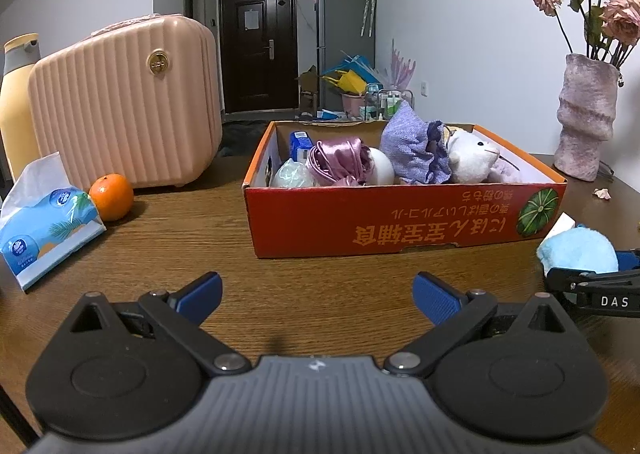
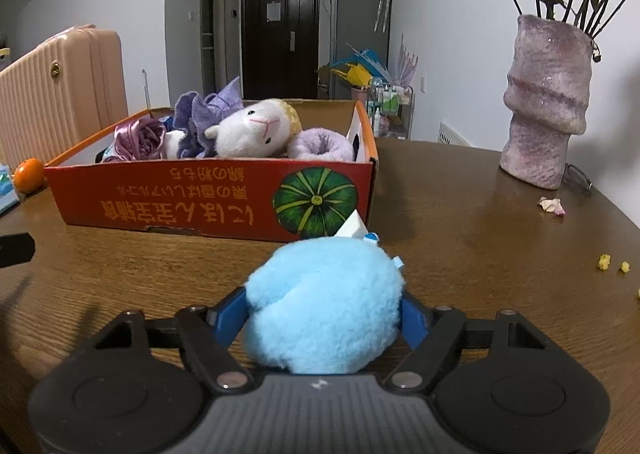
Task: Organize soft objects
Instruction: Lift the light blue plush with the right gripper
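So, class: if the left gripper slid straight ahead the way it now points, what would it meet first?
Probably the left gripper, open and empty, would meet bare table, then the orange cardboard box; depth is uncertain.

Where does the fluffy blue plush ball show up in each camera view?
Left wrist view: the blue plush ball sits at the far right edge, beside the red box's pumpkin corner.
Right wrist view: it fills the lower centre, between the right hand-held gripper's blue pads.
Shared landmark: the green pumpkin picture on the box.
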